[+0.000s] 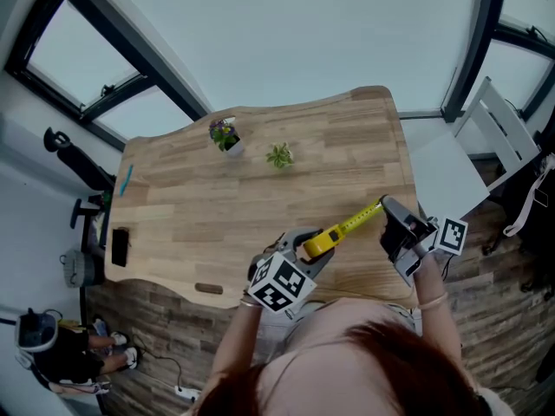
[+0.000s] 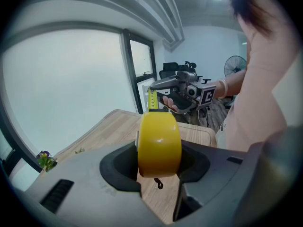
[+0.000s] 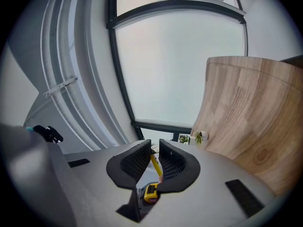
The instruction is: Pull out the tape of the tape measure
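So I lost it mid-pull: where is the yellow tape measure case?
Head view: the yellow tape measure case is clamped in the left tool above the wooden table's near edge, its tape stretching right to the right tool.

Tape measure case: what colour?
Yellow. The case shows best in the left gripper view.

Tape measure case (image 2: pixel 159 143): glossy yellow plastic, smooth. Tape (image 1: pixel 358 222): yellow, painted look. Table (image 1: pixel 217 206): pale wood w/ visible grain, matt. Right gripper pads (image 3: pixel 173 162): black, ribbed, matt.
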{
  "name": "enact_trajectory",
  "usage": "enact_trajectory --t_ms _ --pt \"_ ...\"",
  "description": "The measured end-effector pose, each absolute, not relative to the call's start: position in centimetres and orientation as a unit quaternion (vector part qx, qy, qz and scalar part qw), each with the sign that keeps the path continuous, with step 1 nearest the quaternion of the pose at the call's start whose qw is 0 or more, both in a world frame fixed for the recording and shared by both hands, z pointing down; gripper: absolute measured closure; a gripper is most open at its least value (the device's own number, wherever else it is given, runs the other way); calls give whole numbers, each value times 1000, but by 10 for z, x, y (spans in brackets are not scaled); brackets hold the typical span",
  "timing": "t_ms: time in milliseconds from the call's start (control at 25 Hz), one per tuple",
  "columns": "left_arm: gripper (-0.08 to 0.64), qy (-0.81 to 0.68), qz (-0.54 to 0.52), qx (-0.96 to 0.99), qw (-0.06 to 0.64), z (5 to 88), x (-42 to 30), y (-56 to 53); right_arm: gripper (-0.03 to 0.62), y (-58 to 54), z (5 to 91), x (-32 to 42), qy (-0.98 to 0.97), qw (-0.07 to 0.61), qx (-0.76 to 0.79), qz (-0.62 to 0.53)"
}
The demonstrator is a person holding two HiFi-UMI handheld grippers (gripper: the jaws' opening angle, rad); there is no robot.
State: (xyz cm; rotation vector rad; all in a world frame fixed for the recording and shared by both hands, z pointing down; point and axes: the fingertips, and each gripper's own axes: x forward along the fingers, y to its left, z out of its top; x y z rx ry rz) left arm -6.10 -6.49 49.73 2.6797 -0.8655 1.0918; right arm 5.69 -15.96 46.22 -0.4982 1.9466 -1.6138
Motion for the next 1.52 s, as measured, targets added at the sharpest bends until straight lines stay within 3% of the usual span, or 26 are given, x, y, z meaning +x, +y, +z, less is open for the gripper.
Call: enact_trajectory --t_ms 1520 --pt "393 -274 341 897 62 494 -50 -82 548 -134 489 -2 731 202 -163 -631"
